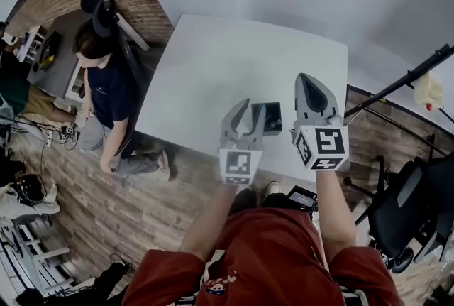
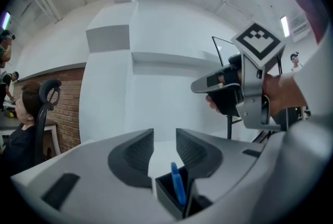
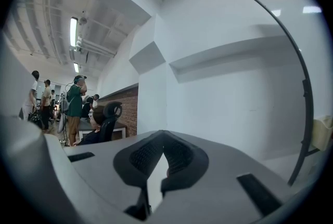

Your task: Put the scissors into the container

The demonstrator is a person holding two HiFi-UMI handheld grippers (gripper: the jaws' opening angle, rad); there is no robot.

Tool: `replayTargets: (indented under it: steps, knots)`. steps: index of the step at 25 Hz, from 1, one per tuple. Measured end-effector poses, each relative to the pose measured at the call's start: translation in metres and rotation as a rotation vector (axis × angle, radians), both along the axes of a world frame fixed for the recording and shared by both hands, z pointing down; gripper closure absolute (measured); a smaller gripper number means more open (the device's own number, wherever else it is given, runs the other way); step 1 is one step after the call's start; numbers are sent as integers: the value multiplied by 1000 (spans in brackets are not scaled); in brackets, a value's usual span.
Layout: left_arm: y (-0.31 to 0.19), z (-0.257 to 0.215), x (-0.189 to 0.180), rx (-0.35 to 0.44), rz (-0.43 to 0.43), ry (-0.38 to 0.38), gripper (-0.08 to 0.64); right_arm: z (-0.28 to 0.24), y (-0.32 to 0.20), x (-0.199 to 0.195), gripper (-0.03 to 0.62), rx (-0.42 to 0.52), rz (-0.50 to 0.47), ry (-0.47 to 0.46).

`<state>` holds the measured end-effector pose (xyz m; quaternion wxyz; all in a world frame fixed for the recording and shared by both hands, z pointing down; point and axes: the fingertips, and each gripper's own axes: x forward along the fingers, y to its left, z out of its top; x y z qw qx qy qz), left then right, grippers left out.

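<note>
A small black container (image 1: 272, 118) stands on the white table (image 1: 234, 56) near its front edge, between my two grippers. In the left gripper view the container (image 2: 167, 193) sits just under the jaws, and the blue handle of the scissors (image 2: 178, 184) sticks up inside it. My left gripper (image 1: 250, 111) (image 2: 164, 141) hovers over the container's left side, open, with nothing between its fingers. To the container's right, my right gripper (image 1: 313, 82) (image 3: 162, 137) is shut and holds nothing.
A person in a dark shirt (image 1: 106, 81) sits in an office chair at the table's left side. A black stand pole (image 1: 404, 79) slants past the table's right edge. A black chair (image 1: 408, 209) stands on the wooden floor at the right.
</note>
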<state>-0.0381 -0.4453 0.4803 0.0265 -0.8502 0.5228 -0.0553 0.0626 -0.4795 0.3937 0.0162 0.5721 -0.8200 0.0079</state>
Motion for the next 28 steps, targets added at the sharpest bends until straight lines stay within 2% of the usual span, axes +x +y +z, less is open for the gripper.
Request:
replayTargets:
  steps: [6, 10, 14, 21, 25, 28]
  knots:
    - [-6, -34, -10, 52, -27, 59, 428, -3, 1, -2, 584, 4, 3, -6]
    - [-12, -49, -17, 90, -29, 33, 428, -5, 1, -5, 584, 10, 1, -7]
    - [-14, -71, -17, 125, -34, 40, 428, -10, 3, -5, 584, 21, 0, -9]
    - [-20, -102, -25, 119, -79, 75, 428, -20, 9, -4, 584, 52, 0, -4]
    - [-21, -121, -22, 132, -61, 26, 428, -26, 11, -2, 584, 65, 6, 0]
    - [-23, -134, -25, 141, -68, 17, 428, -29, 12, -1, 584, 74, 8, 2]
